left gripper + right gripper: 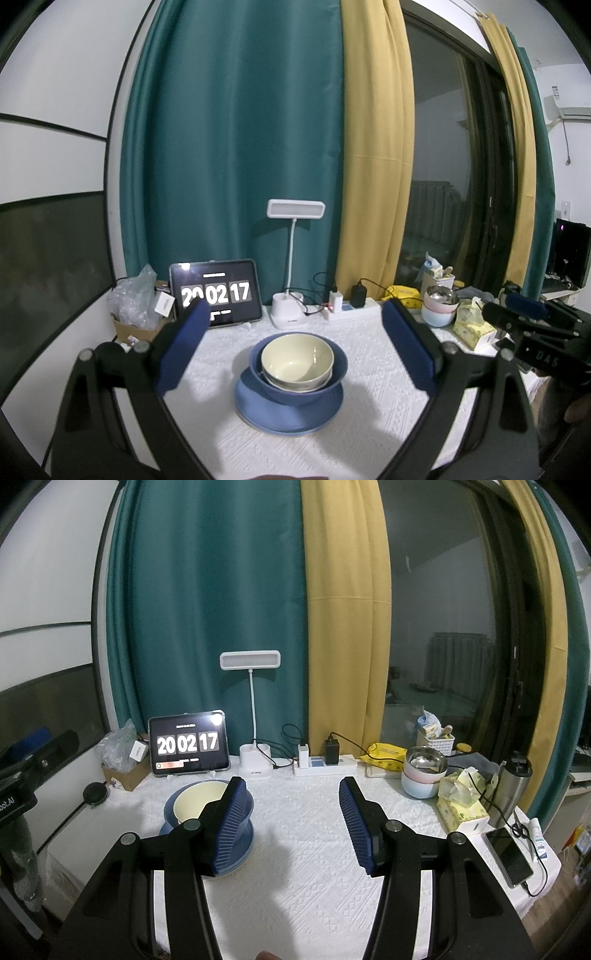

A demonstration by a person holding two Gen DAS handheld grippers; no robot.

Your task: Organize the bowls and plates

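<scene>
Cream glossy bowl (pixel 297 363) nested in round dark-blue bowl (pixel 332 373), stacked on lighter blue plate (pixel 258 406), mid embossed white tablecloth (pixel 369 435). Left gripper (pixel 298 345) and right gripper (pixel 291 821) held wide apart, ribbed blue pads (pixel 356 823) empty.

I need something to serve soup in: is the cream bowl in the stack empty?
Empty. The cream bowl sits upright inside the blue bowl, and its bare inner wall and bottom show from the left wrist view.
</scene>
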